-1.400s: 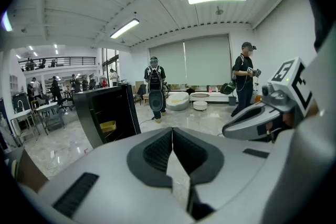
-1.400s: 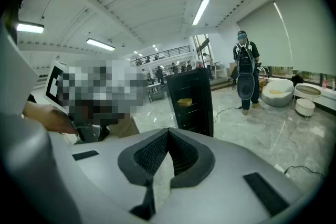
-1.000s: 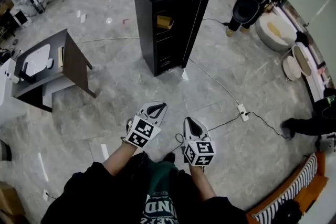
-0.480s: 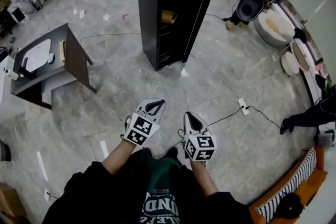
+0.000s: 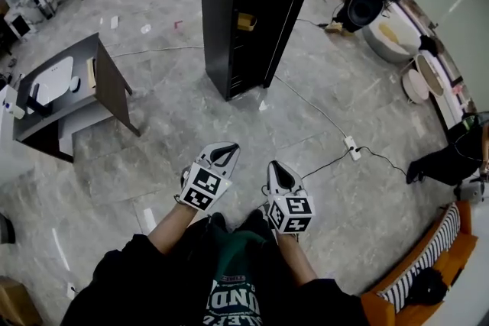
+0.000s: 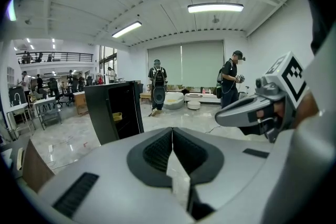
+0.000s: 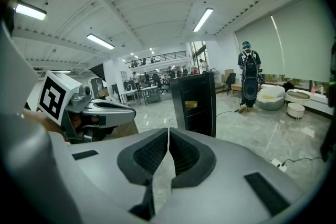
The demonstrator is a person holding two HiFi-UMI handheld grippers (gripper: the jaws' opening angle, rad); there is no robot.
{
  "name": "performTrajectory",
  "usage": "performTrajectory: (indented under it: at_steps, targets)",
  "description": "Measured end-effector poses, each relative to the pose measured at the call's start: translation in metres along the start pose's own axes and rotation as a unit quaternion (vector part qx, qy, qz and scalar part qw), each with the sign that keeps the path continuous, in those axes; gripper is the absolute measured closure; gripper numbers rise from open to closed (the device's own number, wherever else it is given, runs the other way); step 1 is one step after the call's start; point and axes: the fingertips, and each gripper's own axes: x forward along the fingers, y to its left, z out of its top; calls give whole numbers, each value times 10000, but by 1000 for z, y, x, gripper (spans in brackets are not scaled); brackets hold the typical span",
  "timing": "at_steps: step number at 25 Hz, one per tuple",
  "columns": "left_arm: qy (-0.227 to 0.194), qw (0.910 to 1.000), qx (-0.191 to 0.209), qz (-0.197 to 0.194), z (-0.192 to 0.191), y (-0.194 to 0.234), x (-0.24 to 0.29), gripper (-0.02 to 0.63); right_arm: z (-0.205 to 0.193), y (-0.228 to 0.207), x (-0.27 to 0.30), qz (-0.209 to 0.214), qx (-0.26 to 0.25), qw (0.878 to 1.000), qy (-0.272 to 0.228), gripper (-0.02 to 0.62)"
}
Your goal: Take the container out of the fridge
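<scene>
The left gripper and right gripper sit side by side, near, over the marble floor — both with jaws clenched together, nothing between them. Far ahead, well apart from both, the black fridge stands open; on an upper shelf sits a small yellow thing — probably the container.
</scene>
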Motion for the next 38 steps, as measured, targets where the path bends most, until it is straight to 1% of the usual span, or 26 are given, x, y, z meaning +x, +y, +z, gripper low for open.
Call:
performTrajectory:
  at_steps: [3,10,17,20,27,32,38]
  targets:
    - [-11,10000,-9,-67,-4,-2,-9,592,-3,6,-7,-84,21,10000,-25,560]
    - [-3,10000,-38,-84,-12,6,-27,592,-3,18,-10,-218,62,9997,-38,560]
    - [-49,9998,-91,-147,-11,14,-26,592,5,23,-5,-273,1,9995,-131,560]
    - [-64,9998,-116,-144,-10,15,-23,592,6,23,-1,-219,-32,9997,-113,560]
    - [-5,9998,-185,-121,-17,19,-8,592,2,21,17,-43,-36,10000,-43,560]
    - [94,9997,-213,-76,-16,32,11,592,4,7,37,29,52,10000,22,560]
    - [172,9996,-222,-7,-4,57,49,592,23,-18,75,149,91,9998,34,560]
